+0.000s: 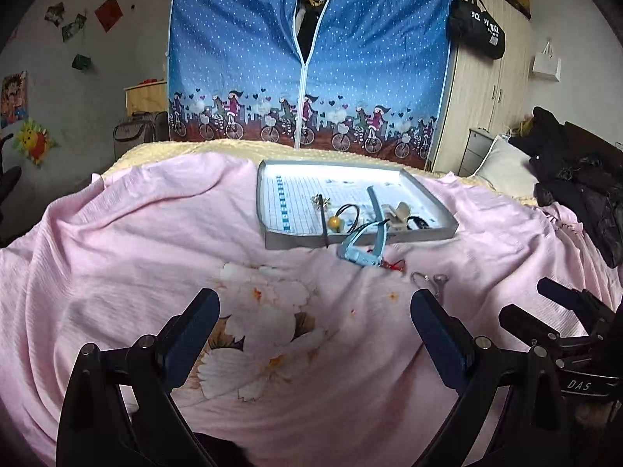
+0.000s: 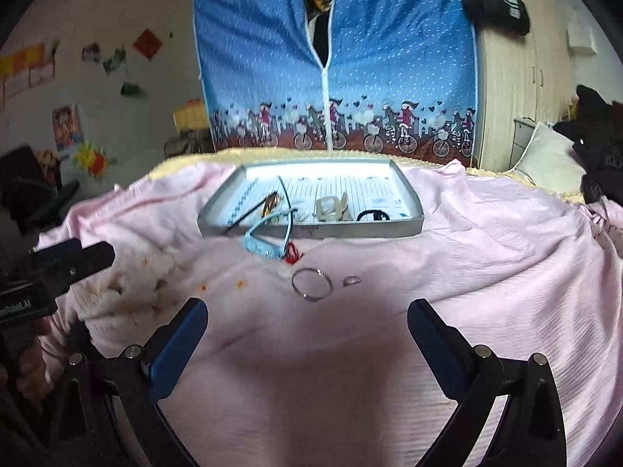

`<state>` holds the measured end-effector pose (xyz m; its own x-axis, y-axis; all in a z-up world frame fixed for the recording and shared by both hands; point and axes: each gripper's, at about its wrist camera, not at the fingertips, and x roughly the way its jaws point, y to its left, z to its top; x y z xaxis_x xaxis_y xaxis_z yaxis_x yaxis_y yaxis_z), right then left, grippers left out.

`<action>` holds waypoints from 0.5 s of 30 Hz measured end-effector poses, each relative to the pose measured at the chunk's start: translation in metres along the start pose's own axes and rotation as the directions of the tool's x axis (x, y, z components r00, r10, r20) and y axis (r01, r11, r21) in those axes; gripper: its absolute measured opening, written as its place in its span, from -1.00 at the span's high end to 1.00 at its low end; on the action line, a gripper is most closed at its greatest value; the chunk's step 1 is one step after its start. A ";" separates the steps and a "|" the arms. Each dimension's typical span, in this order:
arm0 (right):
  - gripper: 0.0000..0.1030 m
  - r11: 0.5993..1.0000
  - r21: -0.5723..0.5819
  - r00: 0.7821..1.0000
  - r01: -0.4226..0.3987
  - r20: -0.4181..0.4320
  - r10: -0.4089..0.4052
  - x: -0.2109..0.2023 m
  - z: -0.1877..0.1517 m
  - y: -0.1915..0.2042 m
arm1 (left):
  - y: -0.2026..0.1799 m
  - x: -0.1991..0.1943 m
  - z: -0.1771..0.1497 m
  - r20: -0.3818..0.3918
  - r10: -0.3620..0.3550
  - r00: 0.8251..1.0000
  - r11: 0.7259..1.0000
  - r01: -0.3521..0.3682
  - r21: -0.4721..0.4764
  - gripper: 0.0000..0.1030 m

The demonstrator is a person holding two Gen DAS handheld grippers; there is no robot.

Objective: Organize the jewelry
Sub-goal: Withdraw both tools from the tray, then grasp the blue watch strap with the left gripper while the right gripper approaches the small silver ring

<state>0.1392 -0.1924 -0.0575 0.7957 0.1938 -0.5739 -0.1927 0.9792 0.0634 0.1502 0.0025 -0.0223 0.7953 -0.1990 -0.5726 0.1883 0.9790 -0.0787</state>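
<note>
I read this as partway done. The grey tray [image 2: 311, 231] on the pink bedspread [image 2: 486, 272] already holds a hair stick [image 1: 322, 220], a black hair tie with a yellow bead [image 1: 342, 218], a pale claw clip [image 2: 331, 208] and a black band [image 2: 372, 215]. The blue watch [image 2: 266, 243] hangs over the tray's near rim, half out. Just in front of the tray lie a red trinket [image 2: 293, 255], a silver bangle [image 2: 312, 284] and a small ring [image 2: 351, 280], all left to move. My left hand-held gripper [image 1: 315, 311] and right hand-held gripper [image 2: 307, 323] are both spread wide, holding nothing, short of the tray.
</note>
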 end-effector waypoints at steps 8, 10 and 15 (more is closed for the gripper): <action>-1.00 0.998 0.008 0.994 0.054 -0.099 -0.053 0.022 -0.006 -0.003 | 0.021 0.013 -0.009 -0.054 0.027 0.998 0.999 -0.029 -0.034 -0.87; -1.00 0.997 0.030 0.988 0.073 -0.138 -0.068 0.029 -0.007 -0.009 | 0.025 0.016 -0.011 -0.067 0.028 0.997 0.999 -0.031 -0.045 -0.87; -1.00 0.990 0.067 0.970 0.122 -0.220 -0.105 0.043 -0.011 -0.019 | 0.030 0.018 -0.015 -0.081 0.046 0.996 0.997 -0.051 -0.055 -0.87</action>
<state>0.1712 -0.2035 -0.0926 0.6657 0.0720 -0.7428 -0.0553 0.9974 0.0471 0.1619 0.0287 -0.0473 0.7539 -0.1493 -0.6398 0.1155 0.9888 -0.0946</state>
